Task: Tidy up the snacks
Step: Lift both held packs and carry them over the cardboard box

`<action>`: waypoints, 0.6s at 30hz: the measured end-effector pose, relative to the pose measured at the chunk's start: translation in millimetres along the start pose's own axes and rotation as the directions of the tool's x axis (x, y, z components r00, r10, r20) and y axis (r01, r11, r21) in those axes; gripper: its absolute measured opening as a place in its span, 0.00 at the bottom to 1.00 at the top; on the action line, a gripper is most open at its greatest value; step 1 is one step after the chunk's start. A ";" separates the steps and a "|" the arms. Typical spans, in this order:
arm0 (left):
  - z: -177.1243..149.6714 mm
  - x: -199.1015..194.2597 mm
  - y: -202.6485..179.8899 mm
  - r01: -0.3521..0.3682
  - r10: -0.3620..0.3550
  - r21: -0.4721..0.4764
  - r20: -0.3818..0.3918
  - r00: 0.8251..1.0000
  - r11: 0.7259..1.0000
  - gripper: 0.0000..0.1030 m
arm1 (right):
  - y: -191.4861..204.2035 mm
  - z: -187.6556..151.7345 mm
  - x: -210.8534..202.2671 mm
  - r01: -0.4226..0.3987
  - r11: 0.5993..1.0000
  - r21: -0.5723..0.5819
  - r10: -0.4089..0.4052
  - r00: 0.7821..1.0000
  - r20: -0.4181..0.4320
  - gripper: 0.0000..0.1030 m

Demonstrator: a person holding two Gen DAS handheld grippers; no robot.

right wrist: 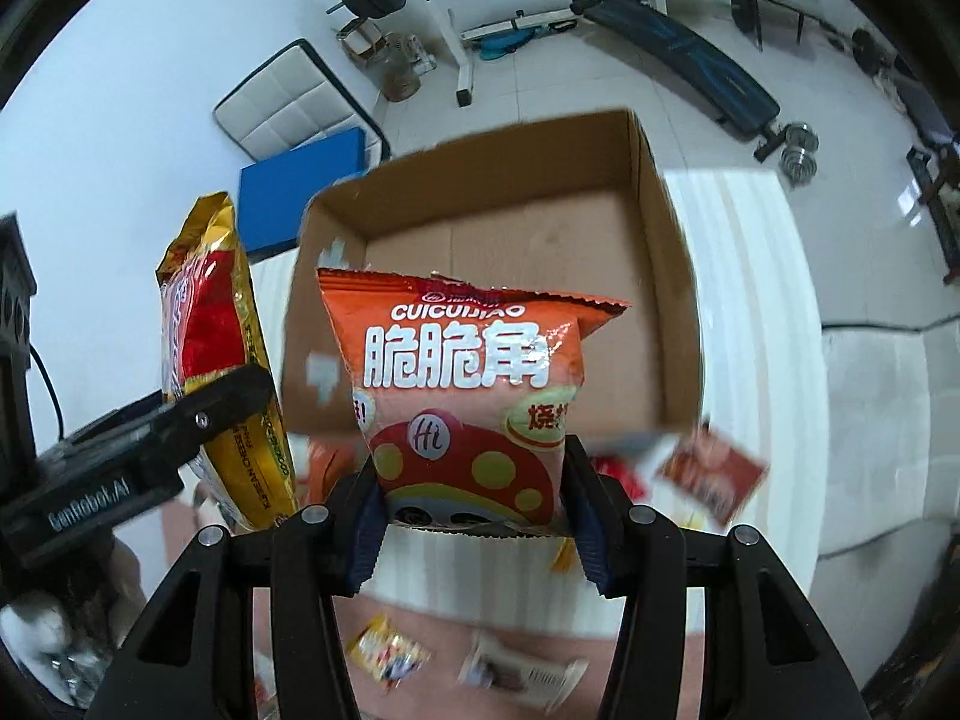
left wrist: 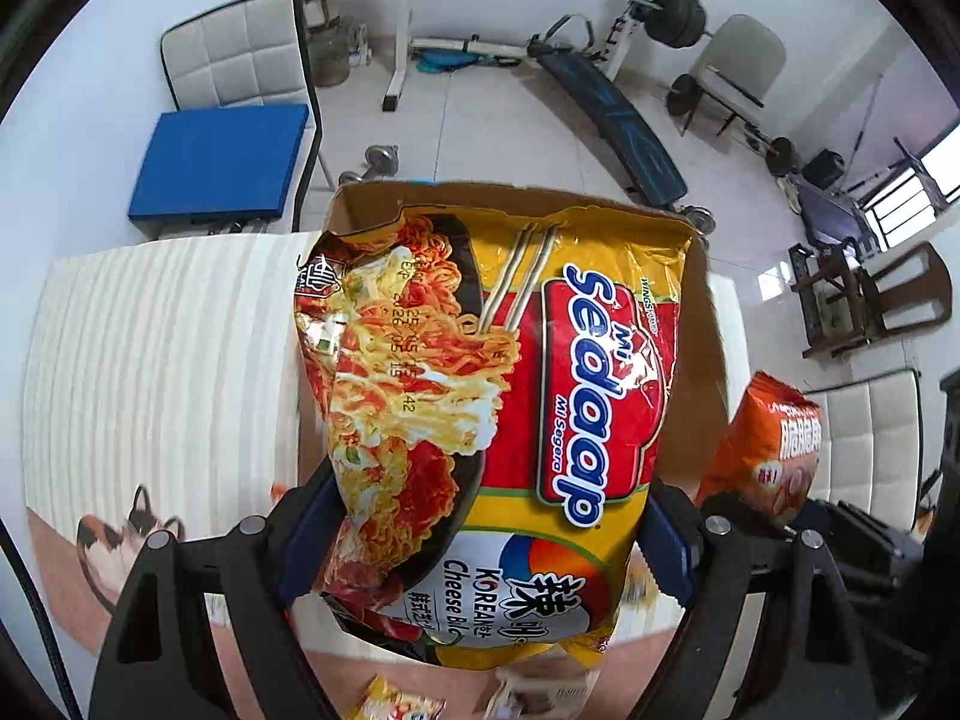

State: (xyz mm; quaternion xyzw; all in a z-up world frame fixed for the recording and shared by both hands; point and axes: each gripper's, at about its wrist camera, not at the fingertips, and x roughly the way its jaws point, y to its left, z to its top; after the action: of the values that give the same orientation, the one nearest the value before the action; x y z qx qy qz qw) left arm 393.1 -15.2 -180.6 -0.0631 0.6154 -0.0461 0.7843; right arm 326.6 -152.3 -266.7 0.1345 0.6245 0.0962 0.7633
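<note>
The left gripper (left wrist: 480, 546) clasps a glossy yellow-and-red noodle packet (left wrist: 516, 408) and the right gripper (right wrist: 474, 525) pinches a puffed orange snack bag (right wrist: 462, 396), both raised above the open cardboard box (right wrist: 660, 276) on the table (left wrist: 162, 360).

TABLE AND WHAT LIES ON IT

Table (right wrist: 756, 276): covered with a cloth of pale white and beige stripes; near edge band is pinkish, with a cat print (left wrist: 120, 546) at the near left.

Box (right wrist: 654, 240): brown cardboard, open top, standing on the far part of the cloth; inside looks empty from the right wrist view.

Red packet (right wrist: 711, 471): flat, tilted, just near and right of the box.

Yellow packet (right wrist: 389, 657): small, on the pinkish near band.

White packet (right wrist: 522, 675): small, with a dark print, right of the yellow one, blurred.

More red and orange wrappers (right wrist: 621, 471) lie just near the box, partly hidden.
</note>
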 end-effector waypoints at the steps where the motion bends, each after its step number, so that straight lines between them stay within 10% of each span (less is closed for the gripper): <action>1: 9.6 9.0 -1.7 -0.004 0.004 -0.001 -0.016 1.000 1.000 0.83 | -1.4 11.3 6.2 0.005 1.000 -0.001 -0.005 1.000 -0.006 0.54; 18: 91.6 174.0 0.1 -0.022 0.003 -0.058 -0.315 0.949 0.998 0.83 | -22.1 122.7 155.7 0.082 0.996 -0.017 -0.084 0.976 -0.202 0.54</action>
State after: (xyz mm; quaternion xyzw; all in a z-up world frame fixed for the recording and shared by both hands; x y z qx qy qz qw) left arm 523.5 -37.4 -326.1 -0.0747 0.7339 -0.0321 0.6744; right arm 477.6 -134.6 -395.8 0.0946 0.7037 0.0801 0.6996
